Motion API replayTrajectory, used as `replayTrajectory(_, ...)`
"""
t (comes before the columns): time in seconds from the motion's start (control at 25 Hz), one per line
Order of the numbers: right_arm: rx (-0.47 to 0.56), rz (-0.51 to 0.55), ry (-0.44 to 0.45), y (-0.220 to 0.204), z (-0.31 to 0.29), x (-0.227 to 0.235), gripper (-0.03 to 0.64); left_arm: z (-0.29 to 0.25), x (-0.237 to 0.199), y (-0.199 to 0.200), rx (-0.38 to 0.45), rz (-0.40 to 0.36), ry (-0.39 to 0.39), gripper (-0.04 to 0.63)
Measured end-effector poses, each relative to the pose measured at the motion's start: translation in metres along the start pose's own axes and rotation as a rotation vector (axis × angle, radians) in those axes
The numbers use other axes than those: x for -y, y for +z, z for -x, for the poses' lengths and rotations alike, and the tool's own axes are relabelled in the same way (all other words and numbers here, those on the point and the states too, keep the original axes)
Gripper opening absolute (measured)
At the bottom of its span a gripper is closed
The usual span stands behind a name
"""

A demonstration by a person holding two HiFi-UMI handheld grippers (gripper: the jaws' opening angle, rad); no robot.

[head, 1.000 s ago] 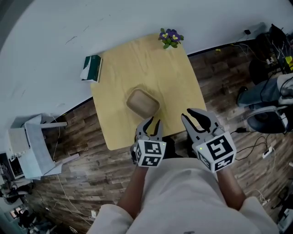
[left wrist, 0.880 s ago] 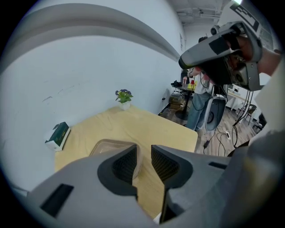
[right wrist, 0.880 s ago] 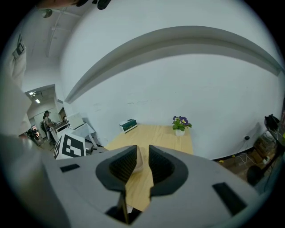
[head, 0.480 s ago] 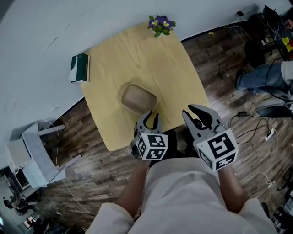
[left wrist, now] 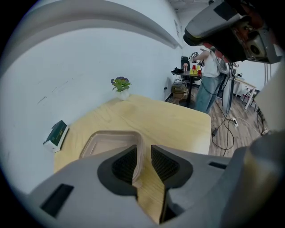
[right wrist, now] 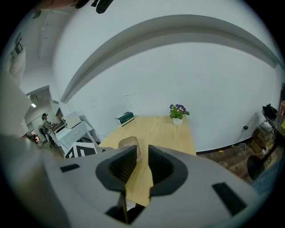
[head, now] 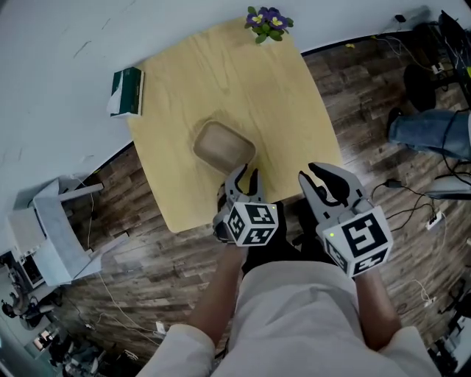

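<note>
A shallow brown container [head: 224, 144] with rounded corners lies on a square light-wood table [head: 221, 74]. My left gripper [head: 245, 175] hovers over the table's near edge, just short of the container, jaws close together with nothing between them. Along its jaws [left wrist: 144, 153] the container [left wrist: 111, 140] lies straight ahead and slightly left. My right gripper [head: 324, 177] hangs beside the table's near right corner, over the floor, also shut and holding nothing. From the right gripper [right wrist: 142, 156] the container [right wrist: 129, 143] appears small beyond the jaws.
A potted plant with purple flowers [head: 268, 18] stands at the table's far corner and a green box [head: 126, 81] at its left corner. White furniture [head: 51, 221] sits on the floor at left. A person's legs [head: 434, 132] and cables [head: 412, 199] are at right.
The left gripper has come nearer the container, which looks larger in its view. The right gripper has barely moved. Both jaw pairs stay as they were.
</note>
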State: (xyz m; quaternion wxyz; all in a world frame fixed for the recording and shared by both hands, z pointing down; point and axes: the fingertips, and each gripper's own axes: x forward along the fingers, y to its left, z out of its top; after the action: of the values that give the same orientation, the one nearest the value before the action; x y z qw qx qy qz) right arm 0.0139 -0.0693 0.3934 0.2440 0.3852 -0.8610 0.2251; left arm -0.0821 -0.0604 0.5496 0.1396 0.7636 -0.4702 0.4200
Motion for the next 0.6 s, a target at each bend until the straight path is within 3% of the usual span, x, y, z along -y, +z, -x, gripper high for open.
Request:
replayTrajectory(0.2,-0.015,0.006,0.025,-0.006,-0.003,-0.003,0.078,-0.008,0.000,-0.004,-0.018,-0.020,0.049,0.089)
replayTrajectory(0.48,-0.029,0.007,0.038,-0.012,-0.002,0.001,0.078,-0.017,-0.004,-0.004,-0.033,-0.163,0.158,0.089)
replayTrajectory(0.6,-0.033,0.007,0.044,-0.015,-0.001,0.002,0.078,-0.019,-0.005,-0.006,-0.044,-0.185,0.198,0.089)
